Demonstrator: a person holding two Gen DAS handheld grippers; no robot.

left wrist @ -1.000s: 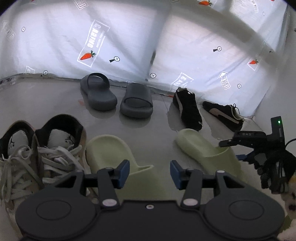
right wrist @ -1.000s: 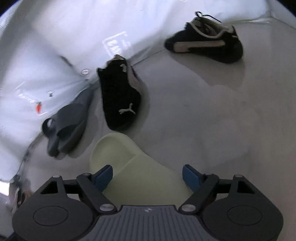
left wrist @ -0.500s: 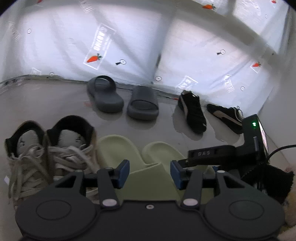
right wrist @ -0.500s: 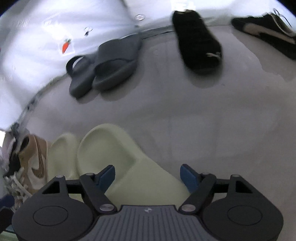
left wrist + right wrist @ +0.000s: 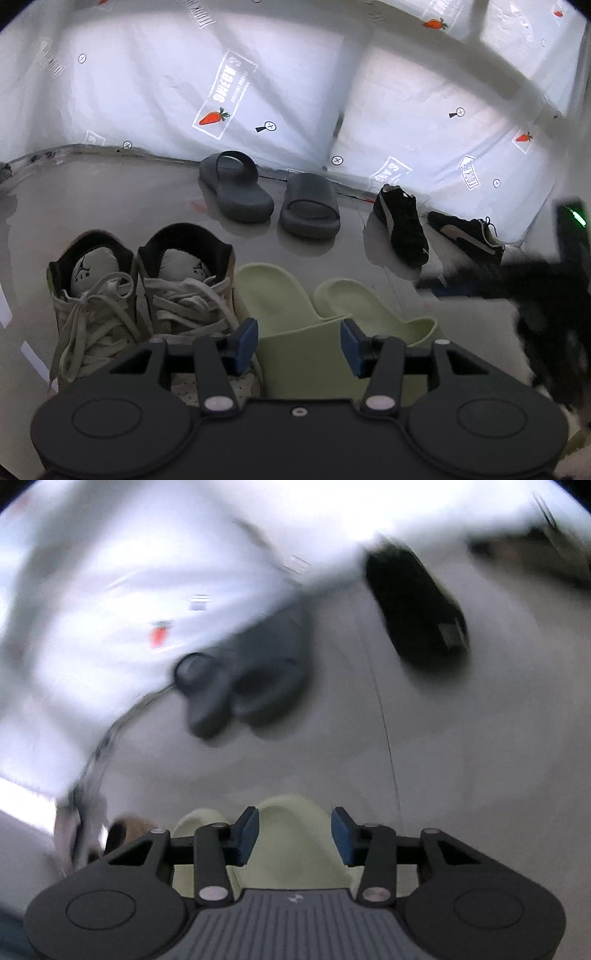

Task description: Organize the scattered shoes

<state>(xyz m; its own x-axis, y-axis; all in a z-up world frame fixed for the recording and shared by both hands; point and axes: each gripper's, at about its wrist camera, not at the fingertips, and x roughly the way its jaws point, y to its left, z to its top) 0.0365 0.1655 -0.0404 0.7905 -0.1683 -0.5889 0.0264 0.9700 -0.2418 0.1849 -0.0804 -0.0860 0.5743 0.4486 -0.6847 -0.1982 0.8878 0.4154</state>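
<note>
Sitting paired beside the left green slide [image 5: 280, 295] now, the right green slide [image 5: 373, 310] lies released; the right gripper [image 5: 294, 834] is closing on nothing, while the left gripper [image 5: 298, 343] hangs half-spread, empty.

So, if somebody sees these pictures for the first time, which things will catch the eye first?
Probably the pair of pale green foam slides in the near middle of the left wrist view, lying side by side next to the cream lace-up high-top sneakers. Behind them, by the white printed sheet, lie two dark grey slides and two black suede sneakers, the sneakers not yet lined up.
</note>
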